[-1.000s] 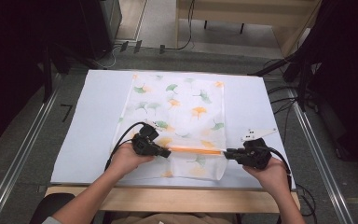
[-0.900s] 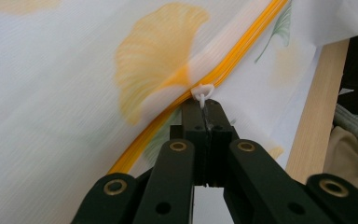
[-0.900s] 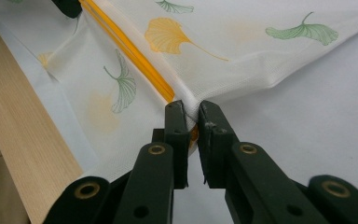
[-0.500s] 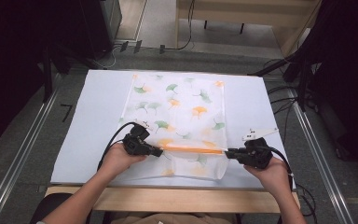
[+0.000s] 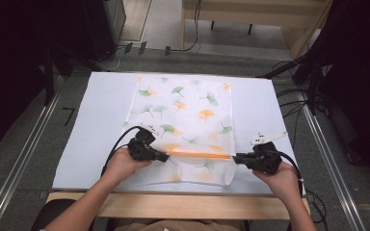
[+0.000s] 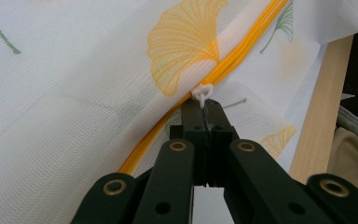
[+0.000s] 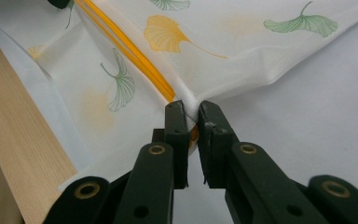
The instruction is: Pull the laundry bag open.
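A white mesh bag printed with green and orange ginkgo leaves lies flat on the white table cover. An orange zipper runs across its near end. My left gripper is at the zipper's left end. In the left gripper view, the left gripper is shut on the small white zipper pull. My right gripper is at the zipper's right end. In the right gripper view, the right gripper pinches the bag's edge fabric where the orange zipper ends.
A small white paper tag lies just right of the bag near my right gripper. The wooden table edge runs along the near side. Metal rails flank the table, and cables lie on the floor to the right.
The left gripper has shifted slightly leftward along the zipper line. The right gripper has stayed where it was.
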`<state>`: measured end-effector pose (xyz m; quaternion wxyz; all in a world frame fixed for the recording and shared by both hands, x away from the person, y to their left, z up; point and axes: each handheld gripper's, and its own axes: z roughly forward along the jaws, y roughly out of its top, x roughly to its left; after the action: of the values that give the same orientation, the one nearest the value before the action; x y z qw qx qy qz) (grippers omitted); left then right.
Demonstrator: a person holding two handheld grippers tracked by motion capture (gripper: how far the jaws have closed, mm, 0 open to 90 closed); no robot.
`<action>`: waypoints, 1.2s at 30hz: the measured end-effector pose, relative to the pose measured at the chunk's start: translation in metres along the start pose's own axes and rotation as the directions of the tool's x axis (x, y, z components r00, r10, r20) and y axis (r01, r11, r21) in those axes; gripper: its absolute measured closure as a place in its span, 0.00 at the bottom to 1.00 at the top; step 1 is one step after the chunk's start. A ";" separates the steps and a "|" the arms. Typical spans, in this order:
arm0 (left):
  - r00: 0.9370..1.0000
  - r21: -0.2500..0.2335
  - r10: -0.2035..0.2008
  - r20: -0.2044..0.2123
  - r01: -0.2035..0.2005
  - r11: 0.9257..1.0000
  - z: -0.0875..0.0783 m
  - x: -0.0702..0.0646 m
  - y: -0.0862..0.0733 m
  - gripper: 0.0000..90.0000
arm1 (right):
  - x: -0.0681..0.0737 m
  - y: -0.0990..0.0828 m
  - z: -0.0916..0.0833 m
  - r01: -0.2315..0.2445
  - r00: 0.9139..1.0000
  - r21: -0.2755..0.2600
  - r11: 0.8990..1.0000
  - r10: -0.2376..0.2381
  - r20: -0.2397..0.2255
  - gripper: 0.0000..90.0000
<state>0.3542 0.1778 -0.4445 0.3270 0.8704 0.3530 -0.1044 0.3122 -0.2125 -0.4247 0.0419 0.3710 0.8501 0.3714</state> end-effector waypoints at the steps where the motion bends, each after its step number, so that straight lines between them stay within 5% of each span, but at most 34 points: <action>1: 1.000 0.000 0.001 0.000 -0.001 1.000 0.000 0.000 0.000 1.00 | 0.000 0.000 0.000 -0.001 1.000 0.001 1.000 0.001 0.000 0.94; 13: 1.000 0.011 0.012 -0.002 -0.012 1.000 -0.002 0.002 -0.002 1.00 | -0.002 0.000 0.001 0.004 1.000 0.004 1.000 -0.004 -0.008 0.94; 25: 0.999 -0.003 -0.022 -0.031 0.022 1.000 -0.021 0.013 -0.019 1.00 | -0.005 0.001 0.001 0.007 1.000 0.011 1.000 -0.007 -0.010 0.94; 36: 0.999 0.002 -0.033 -0.036 0.033 0.999 -0.020 0.014 -0.020 1.00 | -0.006 0.002 0.004 0.005 1.000 0.025 1.000 -0.005 -0.017 0.94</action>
<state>0.3498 0.2088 -0.4448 0.3178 0.8666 0.3728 -0.0946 0.3196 -0.2133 -0.4274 0.0310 0.3661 0.8559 0.3639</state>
